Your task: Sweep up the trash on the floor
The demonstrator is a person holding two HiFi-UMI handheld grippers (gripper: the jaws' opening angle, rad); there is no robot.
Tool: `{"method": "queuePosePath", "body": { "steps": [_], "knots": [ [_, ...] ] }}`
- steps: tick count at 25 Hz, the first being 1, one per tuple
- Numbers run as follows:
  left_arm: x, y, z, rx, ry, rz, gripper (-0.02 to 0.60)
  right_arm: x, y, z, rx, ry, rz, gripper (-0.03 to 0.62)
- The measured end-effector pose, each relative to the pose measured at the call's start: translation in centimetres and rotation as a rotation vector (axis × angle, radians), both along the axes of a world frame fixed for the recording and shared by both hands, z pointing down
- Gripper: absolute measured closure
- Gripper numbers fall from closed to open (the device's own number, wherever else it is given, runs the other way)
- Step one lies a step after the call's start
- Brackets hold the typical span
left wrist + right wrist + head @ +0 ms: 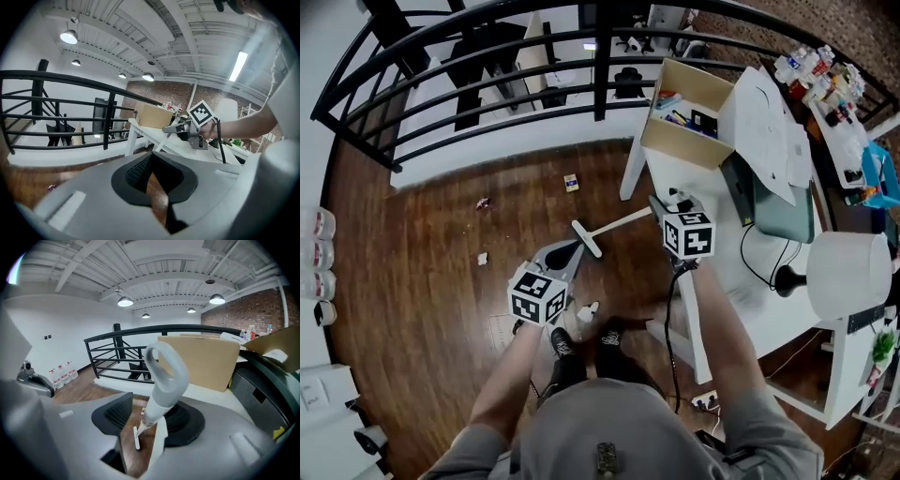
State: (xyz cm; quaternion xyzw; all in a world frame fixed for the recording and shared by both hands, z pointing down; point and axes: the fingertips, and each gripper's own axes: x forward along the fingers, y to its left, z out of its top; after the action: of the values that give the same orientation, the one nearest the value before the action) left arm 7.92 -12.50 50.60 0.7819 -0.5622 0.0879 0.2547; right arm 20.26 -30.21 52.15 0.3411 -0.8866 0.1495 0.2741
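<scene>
- Cardboard box (686, 142): open-topped, on the white bench (670, 173); small mixed items inside, too small to name.
- Broom (617, 224): pale straight stick with a flat white head on the wooden floor (422, 281), just beside the bench leg. Its grey looped plastic grip (165, 373) stands between the jaws of the right gripper (152, 423), which is released, with a gap at one pad.
- Left gripper (157, 180): clenched, nothing in it.
- Trash, scattered on the boards: yellow-blue wrapper (571, 183), dark scrap (483, 202), white scrap (483, 259), crumpled white piece (589, 308) by the shoes.
- Black metal railing (487, 89) beyond.

Dark wood floor (422, 309), black railing (600, 75), white desk (670, 173), brick wall (253, 310).
</scene>
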Motion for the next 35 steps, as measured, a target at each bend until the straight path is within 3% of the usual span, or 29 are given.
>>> {"method": "queuePosePath", "body": {
  "steps": [3, 8, 18, 22, 25, 29, 35],
  "knots": [
    [-0.9, 0.6, 0.5, -0.012, 0.003, -0.027, 0.577, -1.3, 2.0, -0.1, 0.009, 0.040, -0.085, 0.489],
    [-1.7, 2.0, 1.3, -0.034, -0.001, -0.051, 0.577, -3.5, 5.8, -0.5, -0.018, 0.000, -0.179, 0.496],
    [-2.4, 6.3, 1.2, -0.029, -0.008, 0.022, 0.577, -6.7, 11.9, -4.1, 0.036, -0.047, -0.154, 0.500],
    [-1.3, 8.4, 1.6, -0.019, 0.002, 0.163, 0.577, -6.4, 15.1, -7.7, 0.087, -0.048, -0.084, 0.500],
    [0.6, 10.6, 1.9, 0.014, 0.050, 0.284, 0.575, -6.2, 18.3, -9.9, 0.117, -0.031, -0.050, 0.500],
    [6.3, 12.9, 3.0, 0.001, 0.087, 0.532, 0.505, -1.9, 22.5, -13.0, 0.165, -0.029, 0.103, 0.500],
    [15.8, 16.8, 4.2, 0.001, 0.039, 0.813, 0.379, 5.5, 29.5, -16.3, 0.193, -0.043, 0.343, 0.500]
  ]
}}
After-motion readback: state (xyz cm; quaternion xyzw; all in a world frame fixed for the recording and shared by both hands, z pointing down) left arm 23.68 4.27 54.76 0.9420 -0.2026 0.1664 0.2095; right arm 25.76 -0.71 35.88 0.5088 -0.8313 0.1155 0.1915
